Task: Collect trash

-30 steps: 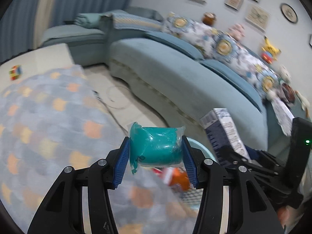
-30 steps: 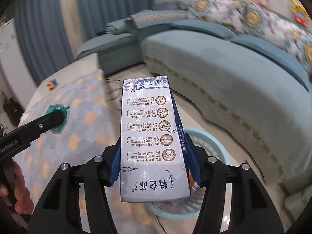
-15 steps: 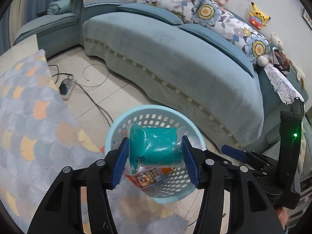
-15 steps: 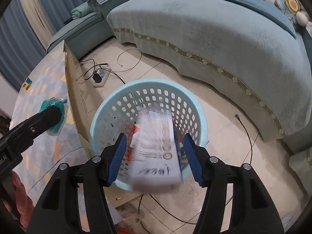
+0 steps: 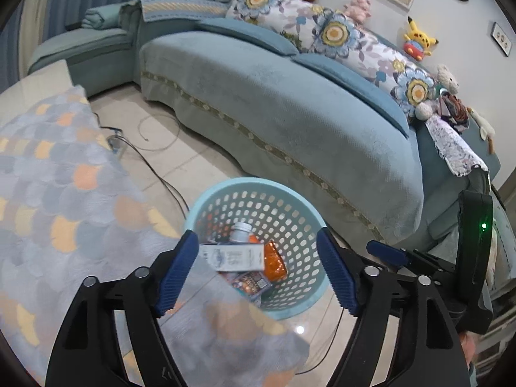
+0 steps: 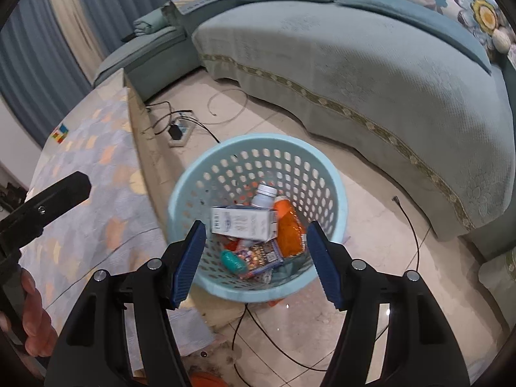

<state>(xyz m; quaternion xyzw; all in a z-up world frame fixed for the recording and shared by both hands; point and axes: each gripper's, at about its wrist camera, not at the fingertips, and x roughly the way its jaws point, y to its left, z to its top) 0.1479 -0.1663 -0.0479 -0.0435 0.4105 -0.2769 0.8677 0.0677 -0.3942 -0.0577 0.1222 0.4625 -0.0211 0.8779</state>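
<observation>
Both tongs [image 5: 258, 271] [image 6: 256, 259] gape empty above the trash-filled basket [image 6: 335, 180].

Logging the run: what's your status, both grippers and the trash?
Left gripper open, empty. Right gripper open, empty. Milk carton and teal packet lie inside the basket. Nothing blocking.

No legible text in either view. The white milk carton [image 6: 244, 222], lying at centre frame in the light-blue basket [image 6: 335, 174], carries blue print too blurred to read; the colourful packet [image 6: 259, 256] below it likewise shows only indistinct printing.
</observation>
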